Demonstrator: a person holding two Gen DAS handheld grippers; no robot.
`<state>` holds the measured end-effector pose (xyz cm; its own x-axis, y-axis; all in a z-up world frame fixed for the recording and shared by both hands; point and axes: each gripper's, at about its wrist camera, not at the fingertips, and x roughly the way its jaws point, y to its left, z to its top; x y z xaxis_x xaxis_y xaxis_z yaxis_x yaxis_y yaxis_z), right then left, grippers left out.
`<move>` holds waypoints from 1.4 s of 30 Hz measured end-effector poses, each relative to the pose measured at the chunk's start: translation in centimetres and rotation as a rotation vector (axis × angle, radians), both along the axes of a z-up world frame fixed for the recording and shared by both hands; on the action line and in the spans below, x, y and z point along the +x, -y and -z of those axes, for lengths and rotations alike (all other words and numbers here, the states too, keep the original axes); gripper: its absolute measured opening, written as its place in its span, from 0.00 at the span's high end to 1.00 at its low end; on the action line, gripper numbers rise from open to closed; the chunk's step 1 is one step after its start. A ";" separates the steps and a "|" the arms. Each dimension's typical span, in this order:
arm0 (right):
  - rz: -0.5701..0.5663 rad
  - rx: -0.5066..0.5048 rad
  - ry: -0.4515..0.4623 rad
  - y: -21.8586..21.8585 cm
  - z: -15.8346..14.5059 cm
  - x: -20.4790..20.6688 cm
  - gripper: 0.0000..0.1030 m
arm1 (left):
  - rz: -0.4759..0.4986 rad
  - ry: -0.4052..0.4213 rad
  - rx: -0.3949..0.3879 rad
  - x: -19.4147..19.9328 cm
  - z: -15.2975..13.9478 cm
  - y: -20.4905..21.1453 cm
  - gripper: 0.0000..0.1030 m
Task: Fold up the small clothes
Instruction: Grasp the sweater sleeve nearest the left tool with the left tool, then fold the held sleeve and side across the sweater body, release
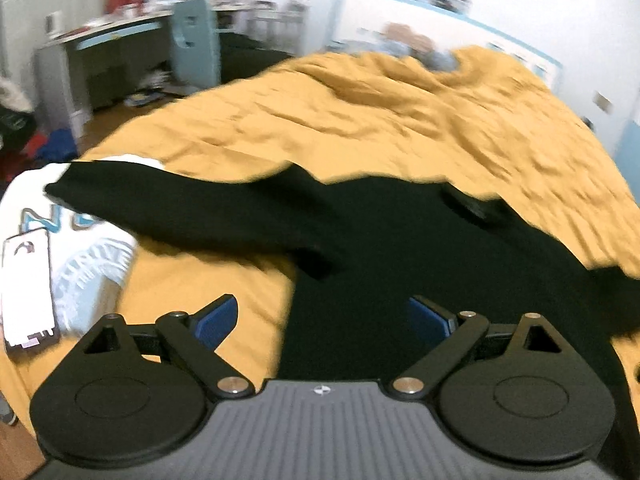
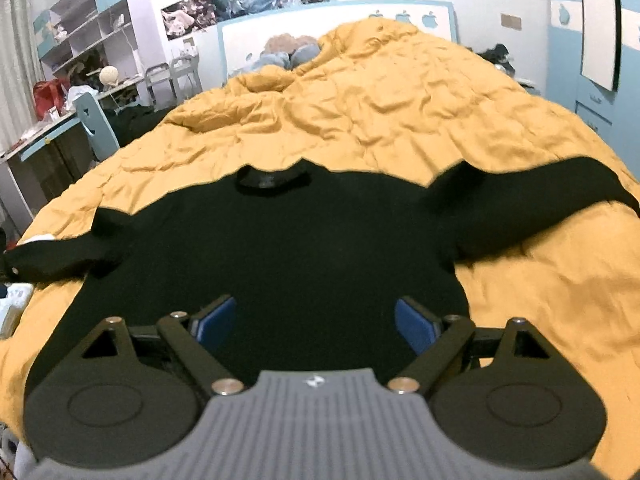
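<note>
Barely started here: black sweater (image 2: 280, 248) is spread flat on the yellow duvet (image 2: 400, 120), sleeves out, no fold made yet. My left gripper (image 1: 322, 320) and right gripper (image 2: 314, 320) both gape wide, empty, over the hem

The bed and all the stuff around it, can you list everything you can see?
black sweater: one, black, spread flat on the bed, sleeves out to both sides
bedspread: one, mustard yellow, wrinkled, covering the bed
white garment: one, white with light blue print, at the bed's left edge, partly under the sweater's sleeve
phone: one, white back, lying on the white garment
chair: one, light blue, beside the desk
shelf unit: one, white and blue, against the far wall
posters: several, above the headboard
left gripper: one, black with blue pads, open
right gripper: one, black with blue pads, open over the sweater
</note>
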<state>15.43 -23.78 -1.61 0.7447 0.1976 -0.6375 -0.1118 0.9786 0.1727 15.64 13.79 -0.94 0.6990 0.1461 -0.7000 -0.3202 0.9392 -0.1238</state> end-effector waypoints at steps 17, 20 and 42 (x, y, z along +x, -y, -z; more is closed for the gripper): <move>0.020 -0.034 -0.062 -4.4 4.9 8.7 0.20 | -0.641 0.118 -0.234 6.2 6.2 -20.5 0.00; -0.004 -0.056 -0.073 -5.9 5.4 9.6 0.20 | -0.705 0.132 -0.275 6.1 7.4 -22.3 0.00; -0.045 -0.154 -0.097 -9.1 5.6 11.6 0.21 | -0.305 0.380 -0.034 8.8 -0.2 -14.6 0.97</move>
<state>27.07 -14.68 -7.25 0.6710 0.1243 -0.7309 -0.1463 0.9887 0.0338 24.43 28.44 -0.74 0.8352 0.3651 -0.4112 -0.5060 0.8031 -0.3146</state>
